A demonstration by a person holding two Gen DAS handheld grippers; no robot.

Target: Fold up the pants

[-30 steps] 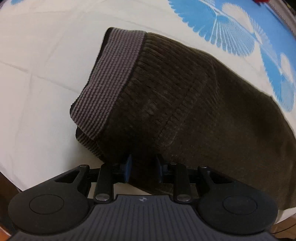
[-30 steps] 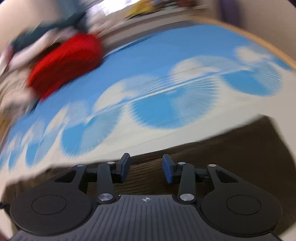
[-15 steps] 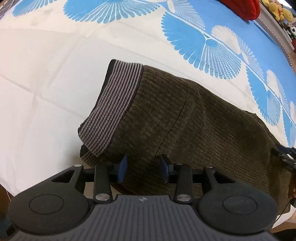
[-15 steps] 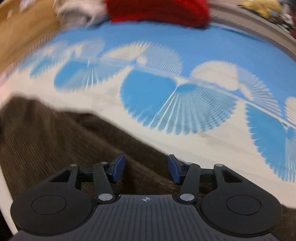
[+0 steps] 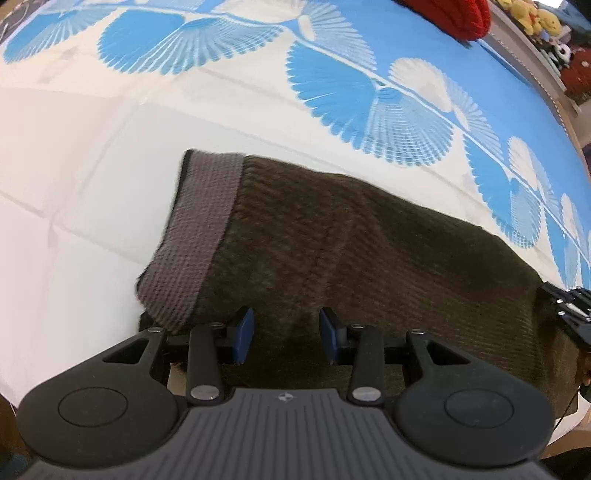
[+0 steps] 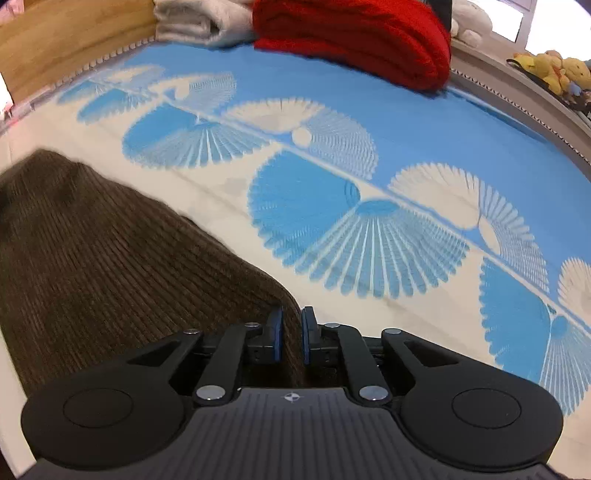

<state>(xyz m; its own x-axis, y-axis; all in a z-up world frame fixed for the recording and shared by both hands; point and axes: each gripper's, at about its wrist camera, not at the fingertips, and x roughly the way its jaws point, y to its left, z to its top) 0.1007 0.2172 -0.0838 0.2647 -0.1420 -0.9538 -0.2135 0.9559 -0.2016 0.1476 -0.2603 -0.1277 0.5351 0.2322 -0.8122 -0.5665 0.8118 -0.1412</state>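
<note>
Jaws apart on left gripper [image 5: 286,338], right gripper [image 6: 291,338] apparently pinching pants [image 6: 110,258] corner.

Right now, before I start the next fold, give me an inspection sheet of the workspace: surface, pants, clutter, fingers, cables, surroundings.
Surface: bed sheet, blue and white fan print, lying flat.
Pants: brown corduroy pants lie folded on the sheet, grey waistband to the left in the left wrist view.
Clutter: red knit and a grey folded cloth at the far edge of the bed.
Grippers: left gripper open over the near edge of the pants; right gripper shut on a corner of the pants.
Cables: a thin one hangs near the right gripper in the left wrist view.
Surroundings: wooden headboard; plush toys on a ledge.
</note>
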